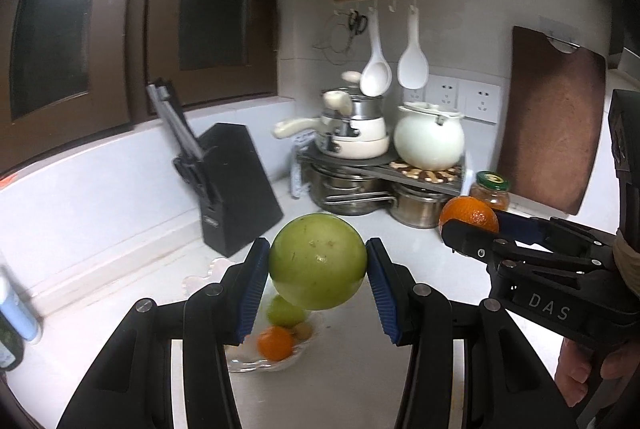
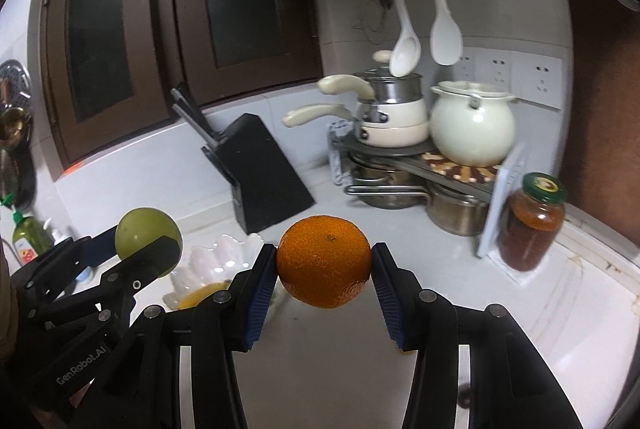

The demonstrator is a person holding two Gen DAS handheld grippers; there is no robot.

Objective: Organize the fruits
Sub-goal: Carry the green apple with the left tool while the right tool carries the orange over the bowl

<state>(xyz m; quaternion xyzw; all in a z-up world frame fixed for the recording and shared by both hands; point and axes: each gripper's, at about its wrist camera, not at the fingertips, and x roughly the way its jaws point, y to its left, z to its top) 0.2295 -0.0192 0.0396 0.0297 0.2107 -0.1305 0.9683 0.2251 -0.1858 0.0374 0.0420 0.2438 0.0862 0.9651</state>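
My left gripper [image 1: 318, 271] is shut on a large green fruit [image 1: 318, 261] and holds it in the air above a clear glass fruit bowl [image 1: 244, 363]. The bowl holds a small orange [image 1: 275, 343], a smaller green fruit [image 1: 285, 311] and a brownish fruit [image 1: 303, 330]. My right gripper [image 2: 324, 275] is shut on an orange [image 2: 324, 261], held above the white counter. The right gripper and its orange [image 1: 469, 215] show at the right of the left wrist view. The left gripper's green fruit [image 2: 147, 241] and the bowl [image 2: 208, 265] show at the left of the right wrist view.
A black knife block [image 1: 236, 189] stands behind the bowl. A rack of pots with a white kettle [image 1: 429, 139] fills the back corner. A jar with a green lid [image 2: 534, 221] and a brown cutting board [image 1: 554, 121] stand at the right. Bottles [image 2: 28, 239] stand at far left.
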